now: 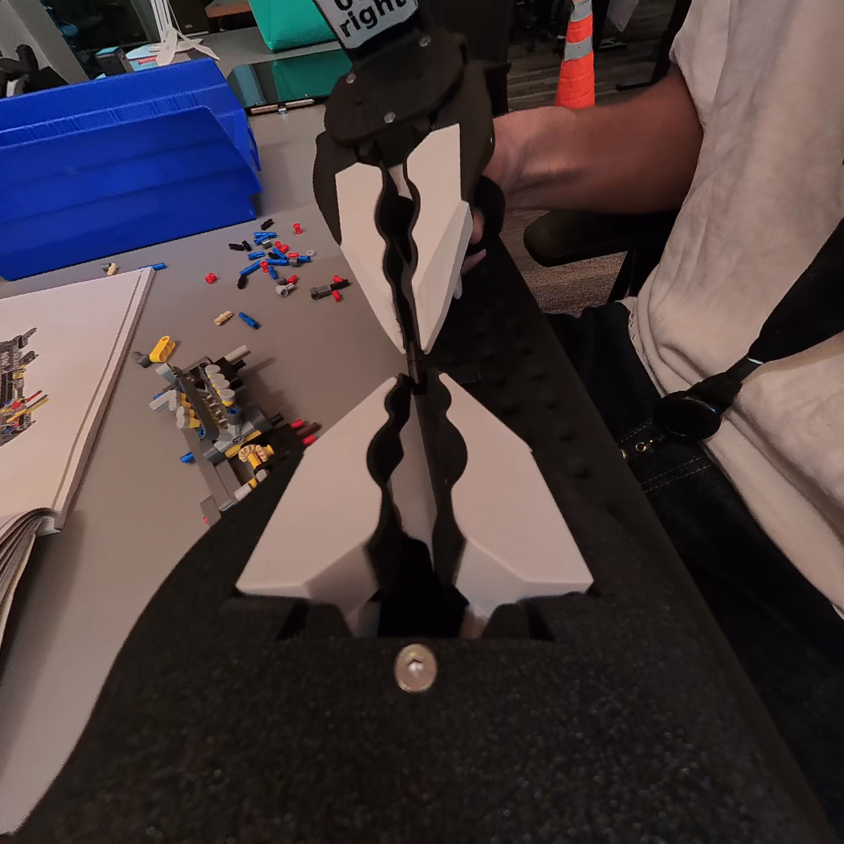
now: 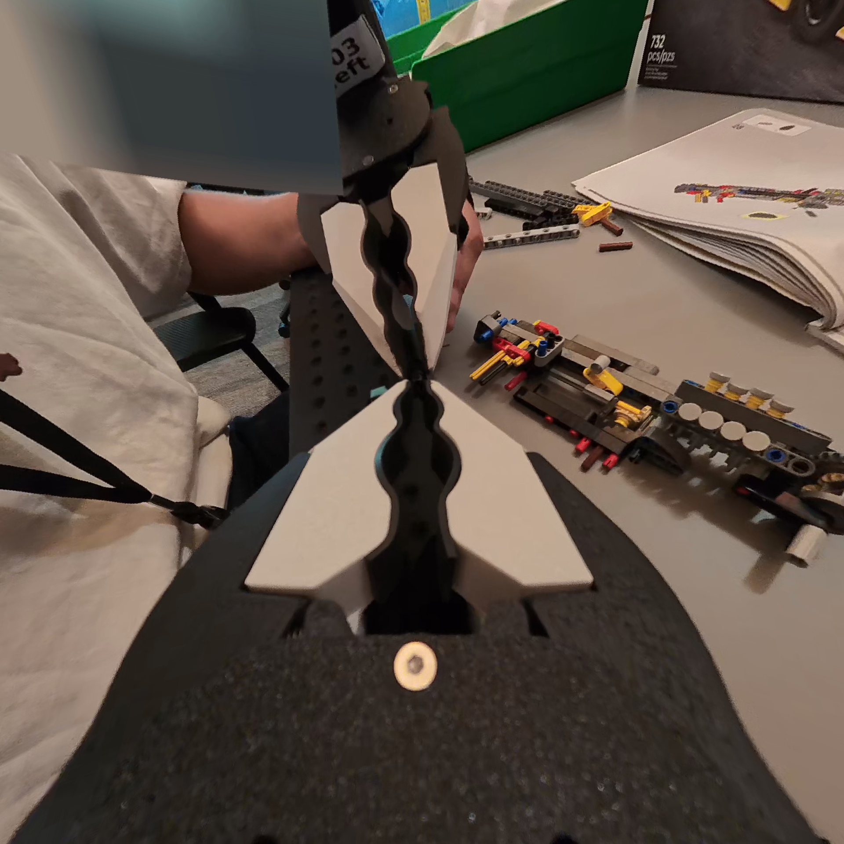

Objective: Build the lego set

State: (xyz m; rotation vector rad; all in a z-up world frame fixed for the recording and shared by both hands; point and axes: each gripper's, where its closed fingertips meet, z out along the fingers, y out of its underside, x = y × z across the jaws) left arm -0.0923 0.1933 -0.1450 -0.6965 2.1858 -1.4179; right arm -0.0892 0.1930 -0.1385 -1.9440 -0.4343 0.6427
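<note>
Meanwhile, at the table's point(image 1: 319, 329) near edge, the left gripper point(image 1: 416, 381) and right gripper point(image 1: 413, 351) meet tip to tip, each pinching an end of one small dark piece point(image 1: 414, 365); what kind of piece is too small to tell. In the right wrist view the same meeting shows, the right gripper point(image 2: 418, 386) below, the left gripper point(image 2: 416, 365) above, the piece point(image 2: 416, 375) between them. Both pairs of fingers are pressed nearly together on it. A long black perforated beam point(image 1: 539, 374) runs behind the tips, just off the table edge. The half-built model point(image 2: 639, 411) lies on the table well apart from the grippers, beside the open manual point(image 2: 730, 196). Loose pins point(image 1: 274, 260) in blue, red and black are scattered before a blue bin point(image 1: 114, 173). Spare beams point(image 2: 530, 205), a green bin point(image 2: 525, 82) and the set's box point(image 2: 740, 50) sit farther back.
</note>
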